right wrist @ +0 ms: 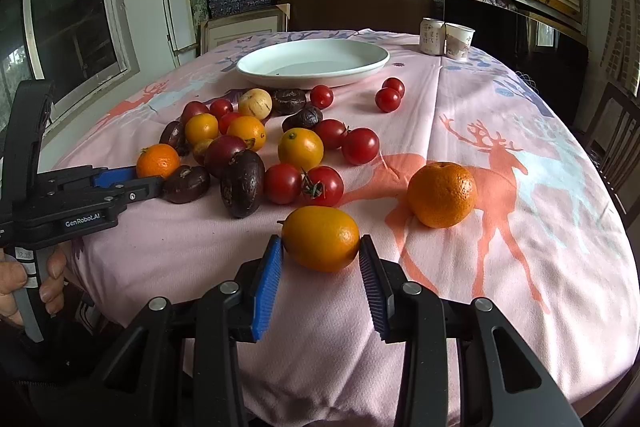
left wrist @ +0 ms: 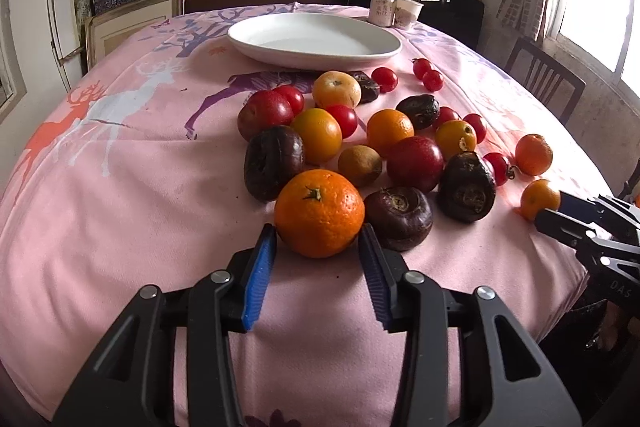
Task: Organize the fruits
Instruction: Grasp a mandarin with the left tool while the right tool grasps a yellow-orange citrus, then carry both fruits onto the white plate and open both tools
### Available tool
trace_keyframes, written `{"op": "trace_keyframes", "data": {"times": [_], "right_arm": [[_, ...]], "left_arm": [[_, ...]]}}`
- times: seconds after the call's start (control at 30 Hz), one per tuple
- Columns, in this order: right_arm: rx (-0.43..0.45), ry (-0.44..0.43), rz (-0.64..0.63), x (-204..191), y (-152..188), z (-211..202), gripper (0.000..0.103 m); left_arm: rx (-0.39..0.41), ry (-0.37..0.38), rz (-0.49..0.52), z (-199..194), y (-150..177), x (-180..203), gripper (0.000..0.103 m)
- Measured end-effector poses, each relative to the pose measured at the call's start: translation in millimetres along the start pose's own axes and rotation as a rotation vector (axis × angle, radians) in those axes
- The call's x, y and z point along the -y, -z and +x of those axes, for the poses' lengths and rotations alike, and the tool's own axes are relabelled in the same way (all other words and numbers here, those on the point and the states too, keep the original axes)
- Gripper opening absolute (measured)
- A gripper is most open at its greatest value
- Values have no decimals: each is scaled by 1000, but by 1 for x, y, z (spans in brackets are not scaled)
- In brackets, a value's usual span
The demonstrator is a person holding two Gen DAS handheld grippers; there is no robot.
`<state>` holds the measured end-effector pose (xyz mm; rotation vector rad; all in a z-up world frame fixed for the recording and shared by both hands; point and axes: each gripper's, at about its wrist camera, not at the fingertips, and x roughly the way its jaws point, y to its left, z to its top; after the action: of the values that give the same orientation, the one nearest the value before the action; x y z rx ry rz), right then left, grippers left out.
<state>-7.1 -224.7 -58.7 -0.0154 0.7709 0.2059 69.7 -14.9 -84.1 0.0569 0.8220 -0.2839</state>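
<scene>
Gripping is where we begin, since each tool already has a fruit between its blue pads. Nearest in the left wrist view, our left gripper (left wrist: 317, 241) is pinching the round, pebbly-skinned orange tangerine (left wrist: 319, 213) across its widest part, both pads pressed to its sides near the table's front edge. In the right wrist view, our right gripper (right wrist: 321, 251) pinches the smooth, oval yellow-orange citrus (right wrist: 321, 238) the same way, one pad at each end.

We judge both fruits light and fairly firm, with a skin that yields a little. The tangerine's rough rind should give the ribbed pads good purchase; the oval fruit looks glossier and could roll or squirt forward if squeezed hard. Holding at the broadest line, low on the fruit, seems safest to us.

Just behind the tangerine lie wrinkled dark purple passion fruits (left wrist: 400, 217), which look stiff-shelled, and farther on small shiny red cherry tomatoes (right wrist: 360, 145), thin-skinned and easily burst, so we would close on those gently. A second rough orange tangerine (right wrist: 442, 194) sits apart to the right on the pink deer-printed tablecloth (right wrist: 520, 247).

Beyond the heap stands the wide, shallow white ceramic plate (right wrist: 312, 65), holding no fruit, which we take as the likely destination. Behind it are a pale drink can (right wrist: 432, 37) and a paper cup (right wrist: 459, 41).
</scene>
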Motion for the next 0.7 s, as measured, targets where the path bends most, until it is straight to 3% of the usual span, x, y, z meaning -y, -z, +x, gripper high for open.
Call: {"op": "trace_keyframes", "data": {"times": [0.1,0.17,0.2,0.23,0.47,0.7], "right_arm": [[-6,-3,5,0,0,1,39],[-9,-7,10,1,1,2,39],[-9,-8,9,1,1,1,39],[-6,-7,10,1,1,1,39],[32,-73,51,8,-12,-11,39],[56,-125,42,9,-74,0,39]], "left_arm": [[9,-33,-1,5,-3,-1,59],[13,-5,-14,7,-4,-5,57],[18,17,-8,6,-3,-4,45],[21,30,1,5,-3,-3,42],[74,57,12,-21,-4,0,42],[97,80,-6,-25,-55,-14,42]]}}
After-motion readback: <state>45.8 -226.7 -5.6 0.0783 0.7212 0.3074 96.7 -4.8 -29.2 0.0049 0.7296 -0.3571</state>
